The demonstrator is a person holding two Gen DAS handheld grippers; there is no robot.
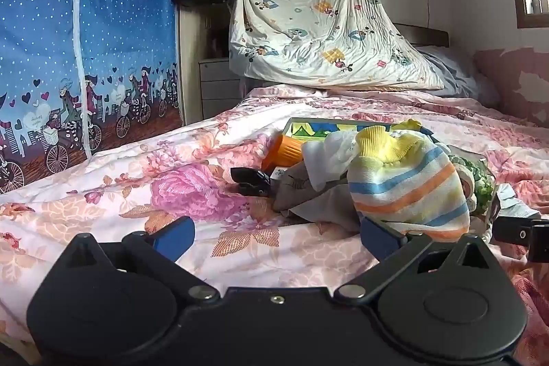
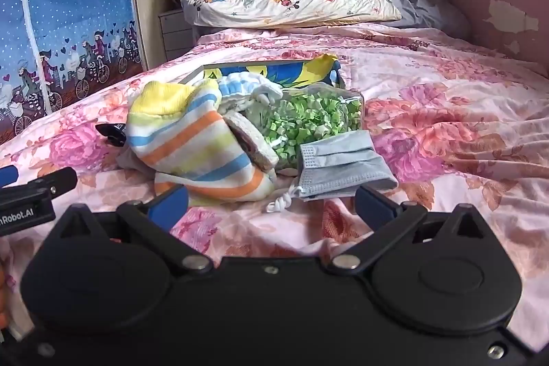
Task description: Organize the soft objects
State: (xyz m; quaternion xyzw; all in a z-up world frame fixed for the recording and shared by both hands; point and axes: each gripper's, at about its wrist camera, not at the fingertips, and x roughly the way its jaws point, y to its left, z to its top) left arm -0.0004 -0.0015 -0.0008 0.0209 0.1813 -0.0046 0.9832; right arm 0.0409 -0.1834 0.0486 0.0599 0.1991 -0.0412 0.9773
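both grippers, left gripper (image 1: 276, 237) and right gripper (image 2: 271, 201), spread wide and empty; approach step, striped sock (image 2: 202, 146) just ahead, next needs closing on it.

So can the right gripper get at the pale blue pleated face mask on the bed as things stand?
Probably yes: the right gripper is open, and the pale blue pleated face mask lies uncovered just ahead of it on the floral bedspread.

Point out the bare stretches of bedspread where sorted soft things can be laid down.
Free: the floral bedspread right of the clear bag of green bits and face mask, and the stretch left of the black clip toward the blue curtain. Crowded: the pile around the striped sock and the box behind it.
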